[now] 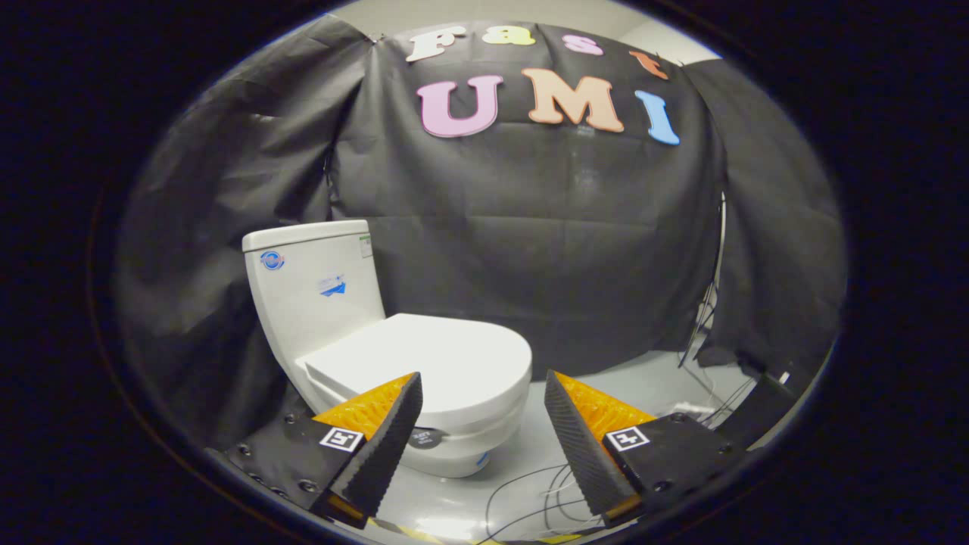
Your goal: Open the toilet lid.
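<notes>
A white toilet (454, 446) stands on the pale floor ahead of me and a little to the left, seen from its side. Its lid (431, 356) lies flat and closed on the seat, its rounded front edge pointing right. The tank (314, 291) rises at the left end, with small stickers on its side. My gripper (482, 382) is open, the fingers (386, 439) spread wide with nothing between them. The left fingertip overlaps the lid's near edge in view; the gripper hangs short of the toilet, apart from it.
Black cloth (545, 250) walls the booth behind and on both sides. Thin cables (530, 492) lie looped on the floor just ahead of the fingers. A thin metal stand leg (708, 303) and more cables sit at the right by the cloth.
</notes>
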`<state>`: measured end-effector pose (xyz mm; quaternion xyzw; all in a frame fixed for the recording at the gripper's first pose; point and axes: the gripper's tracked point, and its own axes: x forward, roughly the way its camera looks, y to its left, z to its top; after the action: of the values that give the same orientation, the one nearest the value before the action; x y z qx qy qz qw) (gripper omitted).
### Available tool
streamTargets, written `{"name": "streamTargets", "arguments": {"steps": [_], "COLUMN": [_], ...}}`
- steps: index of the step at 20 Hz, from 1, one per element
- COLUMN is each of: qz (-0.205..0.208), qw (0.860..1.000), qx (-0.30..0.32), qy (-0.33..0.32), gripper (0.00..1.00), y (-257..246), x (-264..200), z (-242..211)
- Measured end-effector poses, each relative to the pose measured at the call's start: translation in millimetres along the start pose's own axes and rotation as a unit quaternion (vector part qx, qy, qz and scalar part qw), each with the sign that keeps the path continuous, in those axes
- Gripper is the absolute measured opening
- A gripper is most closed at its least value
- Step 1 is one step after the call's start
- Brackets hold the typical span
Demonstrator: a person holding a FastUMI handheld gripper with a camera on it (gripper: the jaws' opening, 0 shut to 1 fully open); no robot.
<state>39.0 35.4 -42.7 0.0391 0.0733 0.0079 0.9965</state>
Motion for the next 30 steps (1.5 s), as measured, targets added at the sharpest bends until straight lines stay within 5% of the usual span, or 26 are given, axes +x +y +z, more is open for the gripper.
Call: {"name": "streamTargets", "arguments": {"steps": [4, 10, 17, 20, 22, 24, 28, 30], "qz": [0.012, 0.004, -0.024, -0.018, 0.020, 0.007, 0.012, 0.009], "qw": [0.993, 0.963, 0.932, 0.907, 0.882, 0.872, 0.873, 0.860], "qx": [0.077, 0.146, 0.250, 0.338, 0.386, 0.421, 0.423, 0.447], "qy": [0.087, 0.224, 0.263, 0.250, 0.271, 0.249, 0.245, 0.246], "gripper": [1.00, 0.99, 0.95, 0.76, 0.63, 0.34, 0.33, 0.33], "y": [26, 52, 53, 66, 88, 82, 82, 83], "x": [18, 40, 80, 92, 88, 95, 93, 91], "z": [-42, -124, -159, -160, -162, -162, -160, -160]}}
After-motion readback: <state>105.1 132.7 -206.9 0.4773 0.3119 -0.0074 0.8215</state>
